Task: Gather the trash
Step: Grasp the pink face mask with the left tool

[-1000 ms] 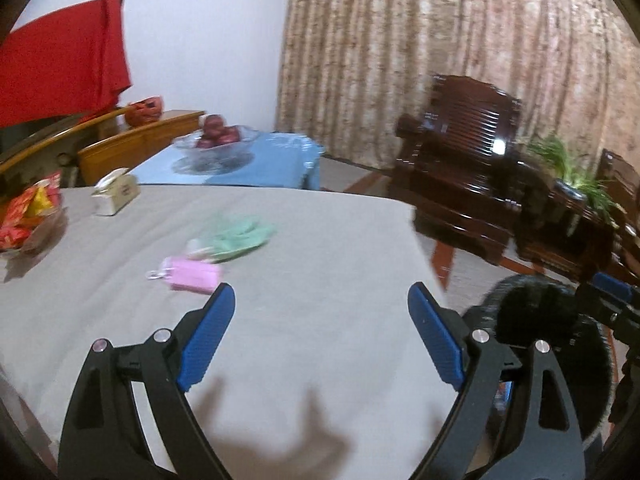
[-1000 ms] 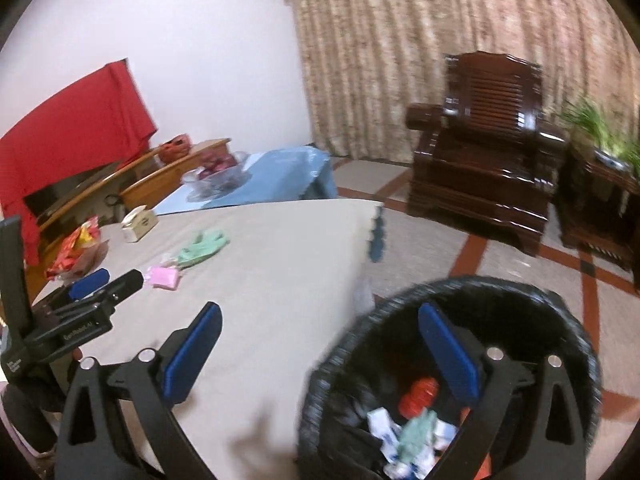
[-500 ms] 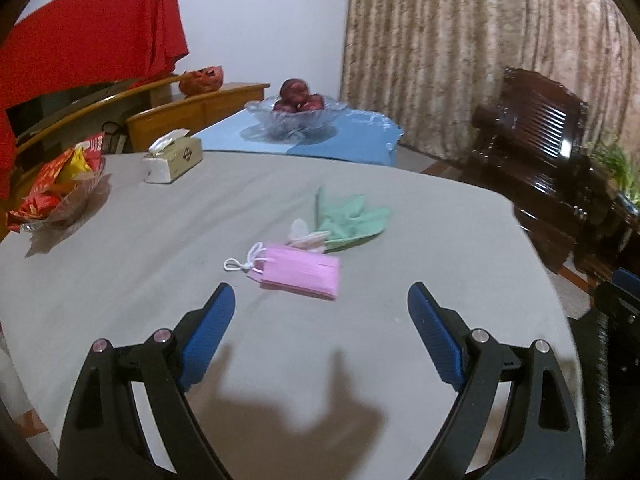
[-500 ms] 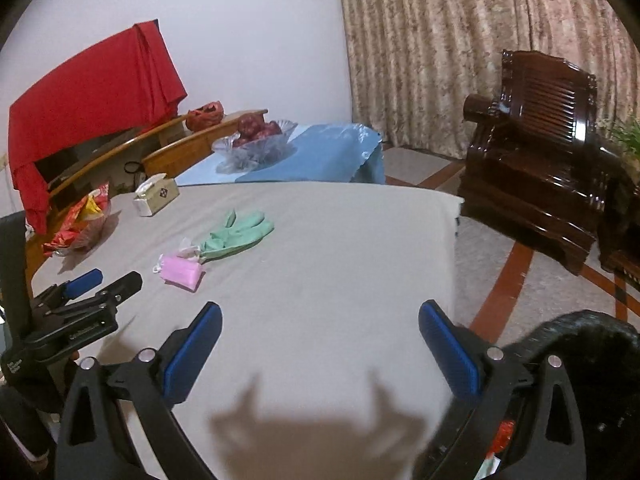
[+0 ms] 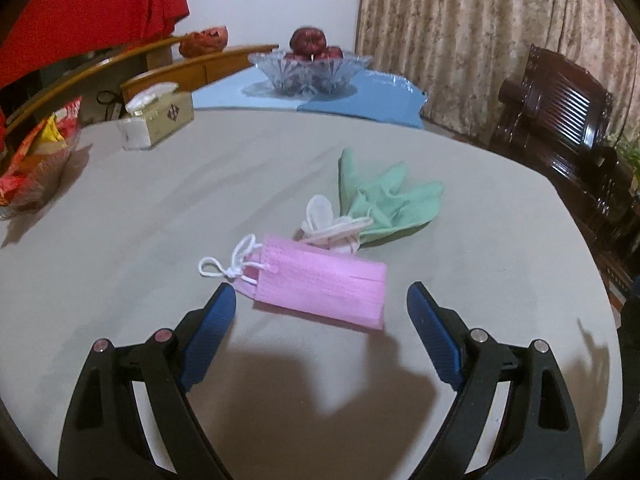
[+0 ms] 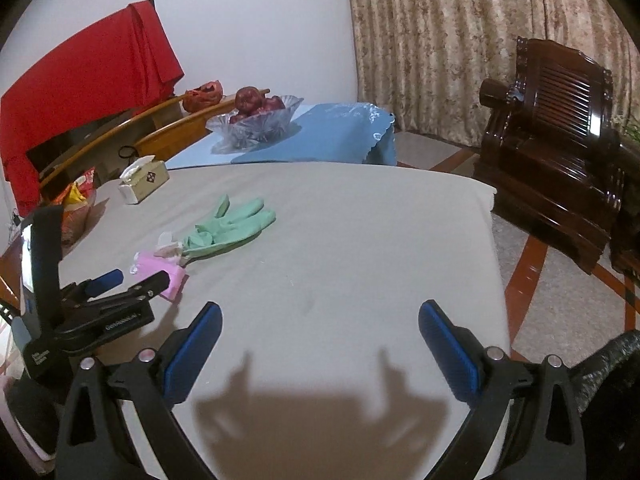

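Observation:
A pink face mask (image 5: 320, 282) with white ear loops lies on the grey table (image 5: 160, 208), just ahead of my open, empty left gripper (image 5: 321, 312). Behind it lie a crumpled white mask (image 5: 328, 222) and a green rubber glove (image 5: 384, 196). In the right wrist view the pink mask (image 6: 168, 270), the glove (image 6: 228, 228) and the left gripper (image 6: 128, 280) show at left. My right gripper (image 6: 320, 334) is open and empty over bare table. The black bin's rim (image 6: 608, 364) shows at the lower right.
A tissue box (image 5: 158, 120), a bowl of snack packets (image 5: 32, 168) and a glass fruit bowl (image 5: 308, 66) on a blue cloth stand at the back. A dark wooden armchair (image 6: 560, 136) stands right of the table's edge (image 6: 494, 240).
Both grippers have swung left from the bin to the table. The left gripper has come close to the pink mask. Both stayed open.

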Demonstrator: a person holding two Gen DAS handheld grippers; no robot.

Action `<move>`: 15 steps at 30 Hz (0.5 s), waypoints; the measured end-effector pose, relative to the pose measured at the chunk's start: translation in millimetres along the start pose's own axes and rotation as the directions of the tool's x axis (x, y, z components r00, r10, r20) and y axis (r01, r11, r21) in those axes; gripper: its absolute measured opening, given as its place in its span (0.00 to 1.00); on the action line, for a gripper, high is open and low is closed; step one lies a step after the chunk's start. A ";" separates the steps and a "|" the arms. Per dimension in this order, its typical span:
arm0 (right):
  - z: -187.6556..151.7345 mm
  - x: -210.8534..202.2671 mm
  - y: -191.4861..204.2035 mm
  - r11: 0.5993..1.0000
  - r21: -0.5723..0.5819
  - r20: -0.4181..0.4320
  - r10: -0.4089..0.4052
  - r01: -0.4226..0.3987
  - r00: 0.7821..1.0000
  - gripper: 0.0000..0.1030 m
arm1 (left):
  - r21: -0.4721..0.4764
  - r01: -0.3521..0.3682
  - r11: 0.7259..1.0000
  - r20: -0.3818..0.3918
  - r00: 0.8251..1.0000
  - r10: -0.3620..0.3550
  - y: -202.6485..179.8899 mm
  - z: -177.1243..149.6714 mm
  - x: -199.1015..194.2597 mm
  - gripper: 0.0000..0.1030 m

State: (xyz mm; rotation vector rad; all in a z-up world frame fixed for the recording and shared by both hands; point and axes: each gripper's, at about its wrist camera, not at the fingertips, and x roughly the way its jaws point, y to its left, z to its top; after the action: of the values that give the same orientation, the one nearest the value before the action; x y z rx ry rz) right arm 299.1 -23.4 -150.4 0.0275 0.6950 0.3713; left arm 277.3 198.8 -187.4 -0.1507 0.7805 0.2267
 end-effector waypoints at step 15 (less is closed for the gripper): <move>0.0 22.2 3.8 1.000 0.005 -0.023 0.010 -0.010 1.000 0.94 | -0.029 0.049 0.998 -0.097 0.994 -0.052 4.5 2.0 24.8 0.49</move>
State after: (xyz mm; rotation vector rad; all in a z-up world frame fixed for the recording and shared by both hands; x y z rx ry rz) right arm 313.6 -12.2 -163.7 0.0312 0.7189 0.3803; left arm 294.6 207.2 -203.9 -0.2079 0.8706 0.1830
